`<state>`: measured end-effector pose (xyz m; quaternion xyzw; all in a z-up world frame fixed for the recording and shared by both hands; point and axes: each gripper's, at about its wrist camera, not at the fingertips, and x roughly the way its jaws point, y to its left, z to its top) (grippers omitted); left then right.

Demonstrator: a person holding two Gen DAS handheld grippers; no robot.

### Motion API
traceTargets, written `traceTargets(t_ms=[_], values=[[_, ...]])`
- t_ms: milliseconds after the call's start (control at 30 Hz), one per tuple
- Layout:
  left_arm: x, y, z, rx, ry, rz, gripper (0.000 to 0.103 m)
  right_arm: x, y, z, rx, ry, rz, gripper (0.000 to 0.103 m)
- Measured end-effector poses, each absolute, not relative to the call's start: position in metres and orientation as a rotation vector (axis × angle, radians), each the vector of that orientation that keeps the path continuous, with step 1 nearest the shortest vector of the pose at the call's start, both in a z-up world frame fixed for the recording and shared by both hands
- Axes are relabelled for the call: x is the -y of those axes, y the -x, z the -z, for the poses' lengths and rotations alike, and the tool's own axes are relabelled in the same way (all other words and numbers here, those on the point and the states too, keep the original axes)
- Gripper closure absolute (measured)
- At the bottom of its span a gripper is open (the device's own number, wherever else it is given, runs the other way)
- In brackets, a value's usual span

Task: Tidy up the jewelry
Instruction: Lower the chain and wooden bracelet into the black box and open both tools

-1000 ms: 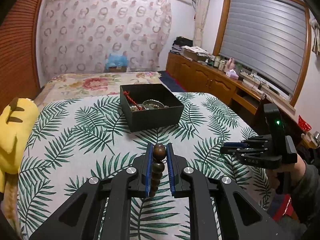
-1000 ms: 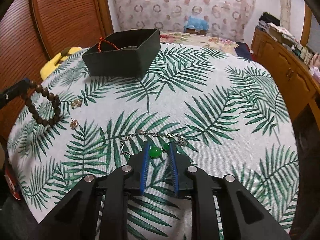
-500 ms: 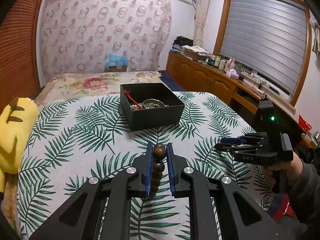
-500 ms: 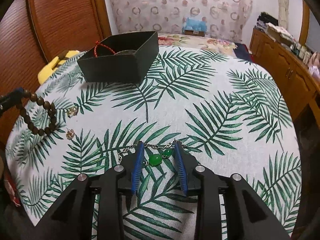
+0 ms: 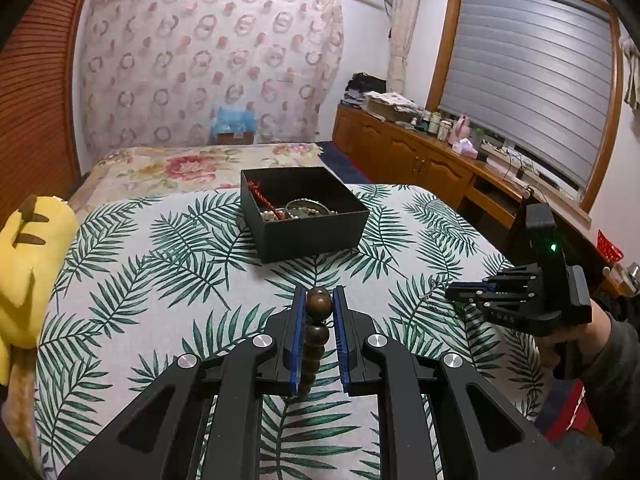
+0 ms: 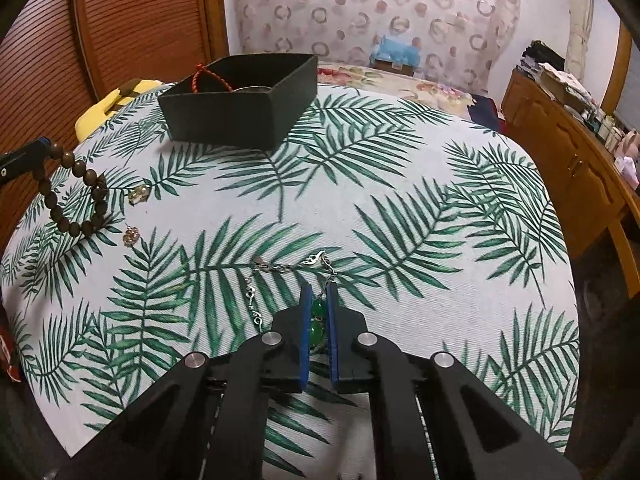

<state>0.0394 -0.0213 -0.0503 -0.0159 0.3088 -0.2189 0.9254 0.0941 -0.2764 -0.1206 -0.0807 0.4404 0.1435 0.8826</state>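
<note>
My left gripper (image 5: 319, 300) is shut on a brown wooden bead bracelet (image 5: 318, 330) and holds it above the leaf-print table; the bracelet also hangs at the left of the right wrist view (image 6: 76, 196). My right gripper (image 6: 319, 300) is shut on the green beads (image 6: 318, 320) of a silver chain necklace (image 6: 280, 270), whose chain trails on the cloth. It shows at the right of the left wrist view (image 5: 472, 294). A black open box (image 5: 304, 216) with a red cord and other jewelry stands mid-table, also in the right wrist view (image 6: 240, 100).
Two small gold earrings (image 6: 138, 196) (image 6: 131, 236) lie on the cloth near the hanging bracelet. A yellow plush toy (image 5: 28, 272) sits at the table's left edge. A bed (image 5: 192, 168) lies behind the table, wooden cabinets (image 5: 420, 160) along the right wall.
My right gripper opened over the green beads, then closed on them. It has lifted slightly, pulling the chain. The left gripper holds the bracelet steady, a little nearer the box.
</note>
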Motion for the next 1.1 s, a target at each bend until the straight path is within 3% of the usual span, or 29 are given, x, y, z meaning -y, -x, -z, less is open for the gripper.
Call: traceTargets(t_ms=[700, 1100], values=[[0.047, -0.087, -0.004, -0.522, -0.039, 0.472, 0.091, 0.251, -0.115, 0.015, -0.647, 0.214, -0.428, 0.095], [0.054, -0.130, -0.014, -0.506, -0.044, 0.447, 0.091, 0.223, -0.154, -0.007, -0.568, 0.191, -0.536, 0.095]])
